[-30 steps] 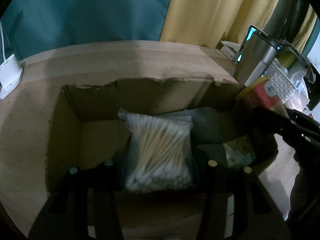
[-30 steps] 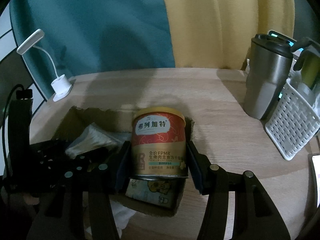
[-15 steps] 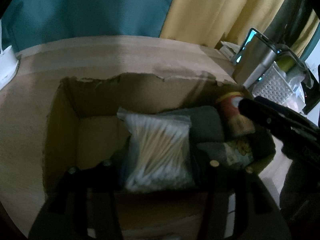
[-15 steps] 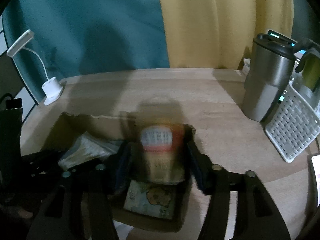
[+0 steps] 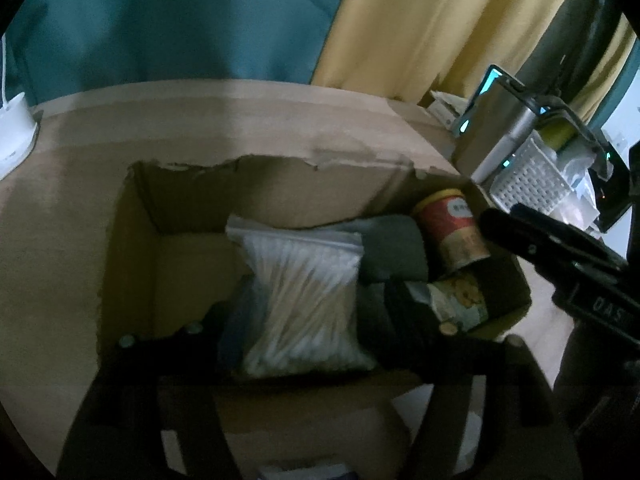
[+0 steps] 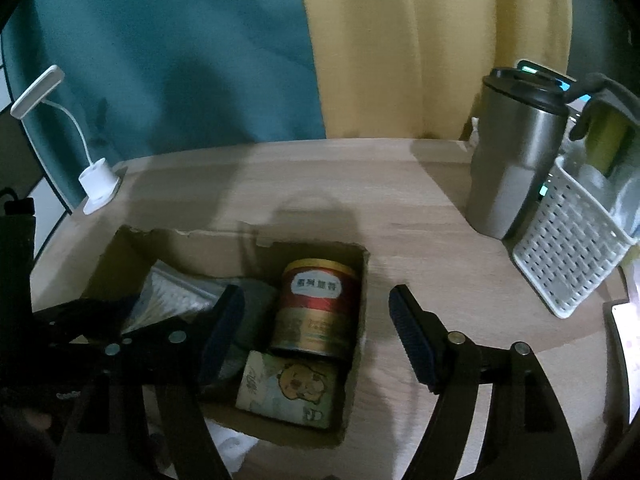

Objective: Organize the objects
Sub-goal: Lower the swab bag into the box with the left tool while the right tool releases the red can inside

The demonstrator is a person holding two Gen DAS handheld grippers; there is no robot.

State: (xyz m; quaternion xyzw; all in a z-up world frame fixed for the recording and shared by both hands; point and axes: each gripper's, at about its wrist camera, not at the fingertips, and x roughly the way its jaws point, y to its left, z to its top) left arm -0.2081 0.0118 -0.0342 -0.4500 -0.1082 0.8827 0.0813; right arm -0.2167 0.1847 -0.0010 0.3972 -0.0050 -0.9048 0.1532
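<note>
Right gripper (image 6: 312, 332) hangs over the right end of the cardboard box (image 6: 192, 240), jaws opening. The red can (image 6: 318, 310) stands upright below them in the box's far right corner, clear of both pads — reads as a release. It sits against the corner walls, which should keep it from tipping. Just in front of it lies a small cartoon-print pack (image 6: 288, 392), flat, using the rest of that end.

Left gripper (image 5: 308, 328) is low over the middle of the box, jaws also opening. The bag of cotton swabs (image 5: 304, 300) lies between the fingers, leaning on a dark folded cloth (image 5: 394, 252); pads are too dark to see, but the bag looks settled on its own — likely let go.

Left third of the box is bare cardboard, so there is room for more. Steel tumbler (image 6: 516, 152), white basket (image 6: 568, 248) and small white lamp (image 6: 96, 176) stand on the table (image 6: 400, 192) outside the box.
</note>
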